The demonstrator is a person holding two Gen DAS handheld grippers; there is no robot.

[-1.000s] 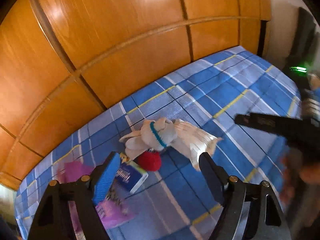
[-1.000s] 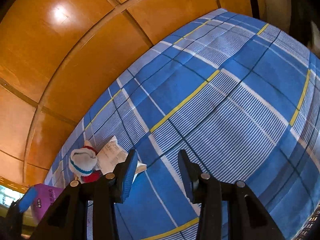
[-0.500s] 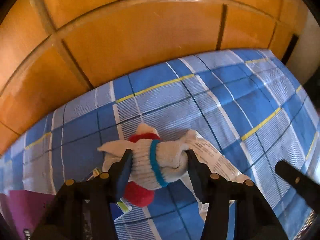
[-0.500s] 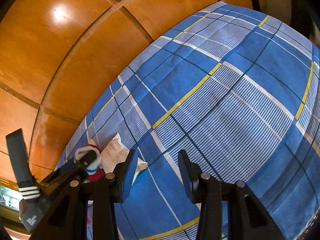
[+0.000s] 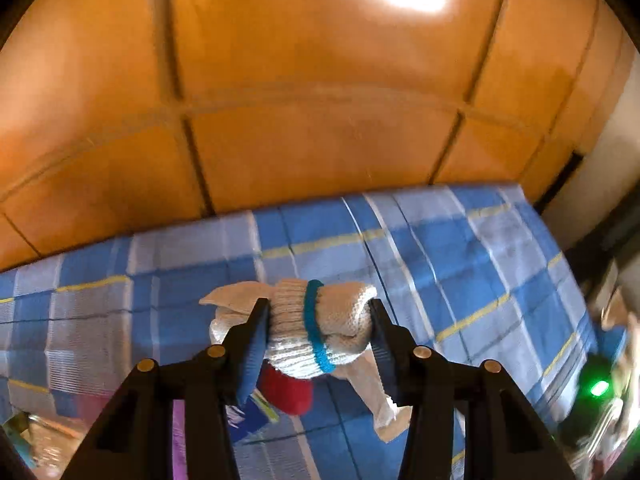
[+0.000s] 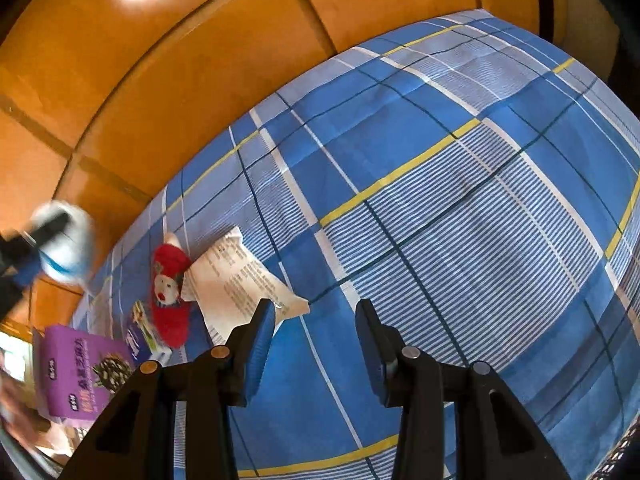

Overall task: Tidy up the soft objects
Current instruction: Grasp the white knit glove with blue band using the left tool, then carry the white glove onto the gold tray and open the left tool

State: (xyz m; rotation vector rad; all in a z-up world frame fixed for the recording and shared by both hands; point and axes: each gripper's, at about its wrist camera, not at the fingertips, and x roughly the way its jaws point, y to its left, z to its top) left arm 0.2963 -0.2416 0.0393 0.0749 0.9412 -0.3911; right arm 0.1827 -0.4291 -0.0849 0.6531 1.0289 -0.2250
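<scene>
The left gripper (image 5: 318, 322) is clamped on a rolled white sock (image 5: 316, 326) with a teal band; both pads press its ends just below the frame's centre. The sock seems lifted off the plaid bedsheet (image 5: 460, 248), and in the right wrist view it shows as a blur at the left edge, high against the wooden panels (image 6: 168, 80).

The right gripper (image 6: 316, 344) stands open with nothing between its fingers, low in its frame over bare sheet.

Left of it lie a white packet (image 6: 240, 276), a red plush (image 6: 170, 292) touching the packet's edge, a small blue pack (image 6: 140, 340) and a purple box (image 6: 80, 372) at lower left.

This looks like the carry step: one soft item is picked, its destination out of view. Next calls for a steady hold while moving, then release; the plush likely follows.
</scene>
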